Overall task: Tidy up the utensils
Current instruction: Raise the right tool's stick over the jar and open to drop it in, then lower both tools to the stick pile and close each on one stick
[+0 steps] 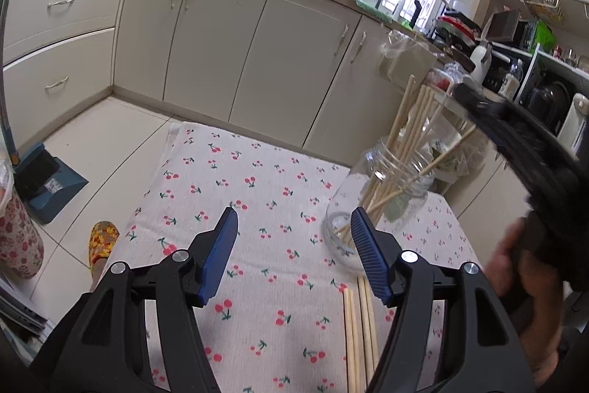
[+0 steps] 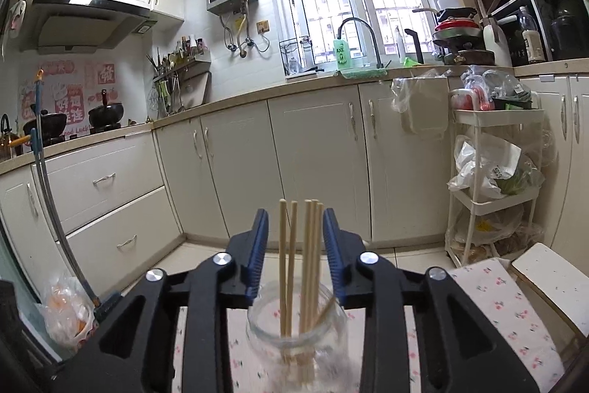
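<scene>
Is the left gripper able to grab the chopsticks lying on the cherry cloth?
Probably yes. The left gripper is open and empty, and the loose chopsticks lie flat on the tablecloth just under its right finger, nothing covering them. The glass jar stands close beyond, so it should dip carefully.

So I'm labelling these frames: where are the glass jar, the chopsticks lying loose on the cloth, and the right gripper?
glass jar (image 1: 344, 197), left wrist view, clear side wall.
loose chopsticks (image 1: 351, 330), left wrist view, mid-shaft.
right gripper (image 2: 295, 238), right wrist view, between the fingertips.

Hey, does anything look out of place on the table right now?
Yes. Several chopsticks lie loose on the cherry-print tablecloth near the glass jar, while the others already stand inside the jar.
</scene>
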Motion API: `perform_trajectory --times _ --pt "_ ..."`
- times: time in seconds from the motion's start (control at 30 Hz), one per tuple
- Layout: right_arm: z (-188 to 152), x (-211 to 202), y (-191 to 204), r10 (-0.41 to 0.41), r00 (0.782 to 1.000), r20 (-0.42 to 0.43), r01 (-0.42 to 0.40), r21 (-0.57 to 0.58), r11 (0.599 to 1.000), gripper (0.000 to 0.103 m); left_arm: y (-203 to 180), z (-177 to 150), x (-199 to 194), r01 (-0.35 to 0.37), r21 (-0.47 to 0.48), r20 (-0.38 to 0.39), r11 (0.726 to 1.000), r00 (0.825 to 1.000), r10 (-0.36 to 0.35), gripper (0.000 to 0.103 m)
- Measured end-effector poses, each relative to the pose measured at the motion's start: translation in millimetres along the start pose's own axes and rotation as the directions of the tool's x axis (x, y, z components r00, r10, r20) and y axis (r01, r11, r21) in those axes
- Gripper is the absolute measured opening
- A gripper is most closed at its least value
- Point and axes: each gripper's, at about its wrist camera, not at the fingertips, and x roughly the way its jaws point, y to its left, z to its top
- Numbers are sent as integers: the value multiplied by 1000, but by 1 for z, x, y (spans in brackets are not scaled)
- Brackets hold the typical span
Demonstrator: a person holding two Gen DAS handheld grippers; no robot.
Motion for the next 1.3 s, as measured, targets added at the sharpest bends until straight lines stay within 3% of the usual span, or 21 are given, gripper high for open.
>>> perform_trajectory --times 0.07,0.13,0.2,0.33,0.4,0.57,0.83,1.03,1.3 --pt "-7 -21 -6 -19 998 -53 20 6 1000 39 -1 -1 -3 -5 15 -18 1000 1000 5 62" --pt "-24 -31 -9 -17 986 -167 17 -1 1000 39 -3 -3 -5 -11 35 -47 999 999 13 64" --pt "-48 -34 -10 4 955 -298 -4 -1 1000 39 -4 -6 -5 -14 51 -72 999 997 18 65" --pt "-97 -27 -3 36 857 -515 -42 0 999 31 -10 -14 -6 -20 82 -130 996 991 30 65" --pt "-111 -21 4 42 822 -568 -59 -13 998 26 -14 -17 -9 -21 94 -146 995 989 35 66" --pt "-125 -10 16 10 770 -637 -70 -69 995 22 -18 -26 -16 -37 121 -177 992 983 58 69" --pt "-120 -11 8 -25 729 -685 -89 -132 987 22 -25 -43 -4 -37 172 -268 984 960 83 69" --pt "-120 -8 -4 -27 712 -702 -79 -119 990 22 -39 -51 11 -33 228 -306 973 946 104 70" --pt "-119 -12 -21 -21 703 -711 -88 -116 989 10 -49 -58 37 -64 330 -351 942 918 185 69"
